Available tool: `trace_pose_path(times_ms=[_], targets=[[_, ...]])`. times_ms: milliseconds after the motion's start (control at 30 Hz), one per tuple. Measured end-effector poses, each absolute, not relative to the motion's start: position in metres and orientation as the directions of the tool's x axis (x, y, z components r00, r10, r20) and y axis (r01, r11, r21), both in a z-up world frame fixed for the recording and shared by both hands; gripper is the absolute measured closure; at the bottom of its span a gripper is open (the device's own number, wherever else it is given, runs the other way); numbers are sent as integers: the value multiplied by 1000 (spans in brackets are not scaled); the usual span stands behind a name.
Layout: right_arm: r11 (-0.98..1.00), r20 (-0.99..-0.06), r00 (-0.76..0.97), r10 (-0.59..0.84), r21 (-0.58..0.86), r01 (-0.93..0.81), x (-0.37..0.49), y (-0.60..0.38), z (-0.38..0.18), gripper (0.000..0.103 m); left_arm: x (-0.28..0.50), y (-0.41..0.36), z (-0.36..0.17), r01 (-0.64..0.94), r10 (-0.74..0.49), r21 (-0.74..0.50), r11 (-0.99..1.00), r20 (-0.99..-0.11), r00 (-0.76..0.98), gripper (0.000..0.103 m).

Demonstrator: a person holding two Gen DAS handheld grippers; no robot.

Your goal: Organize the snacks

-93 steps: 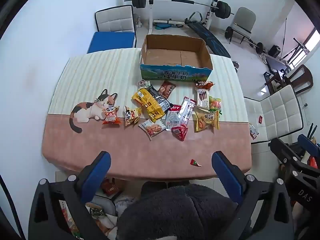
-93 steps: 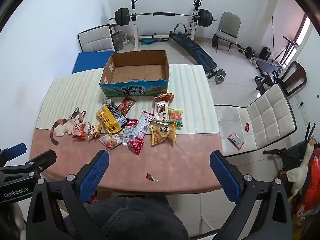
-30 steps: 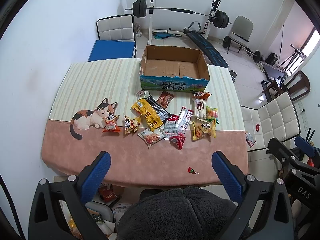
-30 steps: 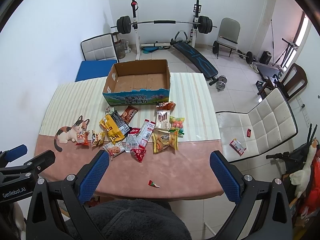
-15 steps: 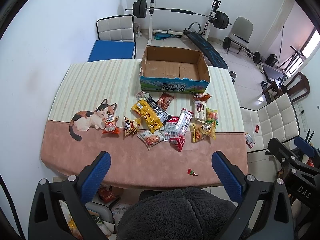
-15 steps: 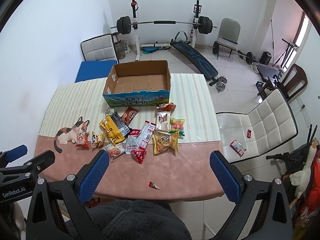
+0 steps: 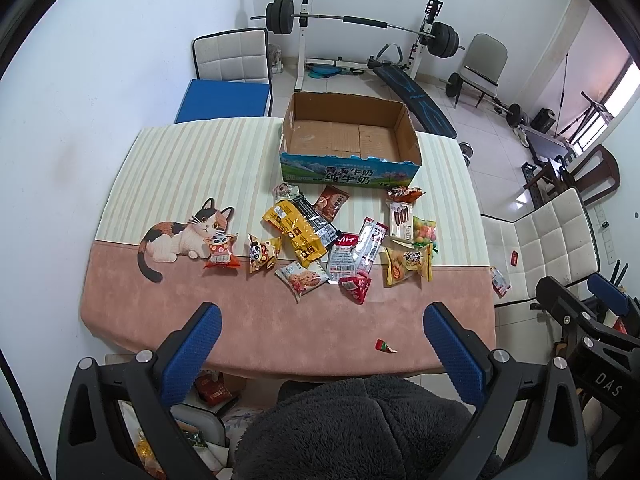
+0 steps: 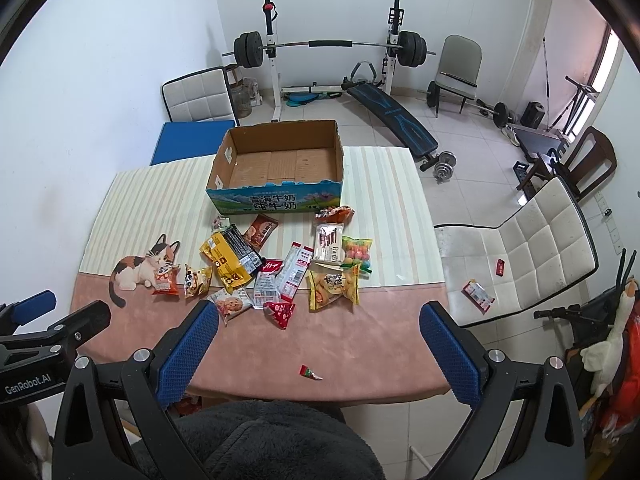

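An empty open cardboard box [image 7: 348,140] [image 8: 280,164] stands at the table's far middle. Several snack packets lie scattered in front of it, among them a yellow bag [image 7: 296,232] [image 8: 226,264], a red triangular packet [image 7: 356,286] [image 8: 282,312] and a yellow chips bag [image 7: 408,264] [image 8: 332,282]. A tiny red wrapper [image 7: 384,346] [image 8: 310,372] lies near the front edge. My left gripper [image 7: 320,344] and my right gripper [image 8: 316,344] are both open and empty, held high over the table's near edge.
The table [image 7: 200,168] has a striped and pink cloth with a cat picture [image 7: 180,232]. A white chair [image 8: 520,256] with small packets on it stands to the right. A blue-seated chair [image 7: 228,96] and a weight bench [image 8: 332,48] are behind.
Both grippers have drifted slightly back and up from the table, so the scene looks a little smaller. The snacks and the box have not moved.
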State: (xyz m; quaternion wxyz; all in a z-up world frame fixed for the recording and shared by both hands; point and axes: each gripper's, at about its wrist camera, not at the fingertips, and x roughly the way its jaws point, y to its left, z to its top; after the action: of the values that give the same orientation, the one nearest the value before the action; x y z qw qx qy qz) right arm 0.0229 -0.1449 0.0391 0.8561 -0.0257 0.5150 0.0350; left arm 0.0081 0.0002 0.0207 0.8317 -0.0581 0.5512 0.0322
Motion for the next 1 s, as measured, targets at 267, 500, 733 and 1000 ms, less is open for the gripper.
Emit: trace_pose_path(times_ms=[267, 500, 733, 1000], targets=[[996, -895, 441, 60, 28, -79, 41, -143, 28, 1, 13, 4, 15, -135, -6, -64, 989, -921, 389, 0], [990, -942, 307, 139, 131, -44, 88, -145, -40, 1, 68, 40, -49, -264, -77, -146, 953, -964, 253, 0], [986, -972, 183, 149, 160, 46, 153, -150, -146, 1, 137, 66, -144, -384, -170, -198, 902, -980, 105, 0], [986, -992, 84, 99, 109, 127, 230, -166, -240, 1, 218, 84, -268, -509, -277, -206, 836, -958, -68, 0]])
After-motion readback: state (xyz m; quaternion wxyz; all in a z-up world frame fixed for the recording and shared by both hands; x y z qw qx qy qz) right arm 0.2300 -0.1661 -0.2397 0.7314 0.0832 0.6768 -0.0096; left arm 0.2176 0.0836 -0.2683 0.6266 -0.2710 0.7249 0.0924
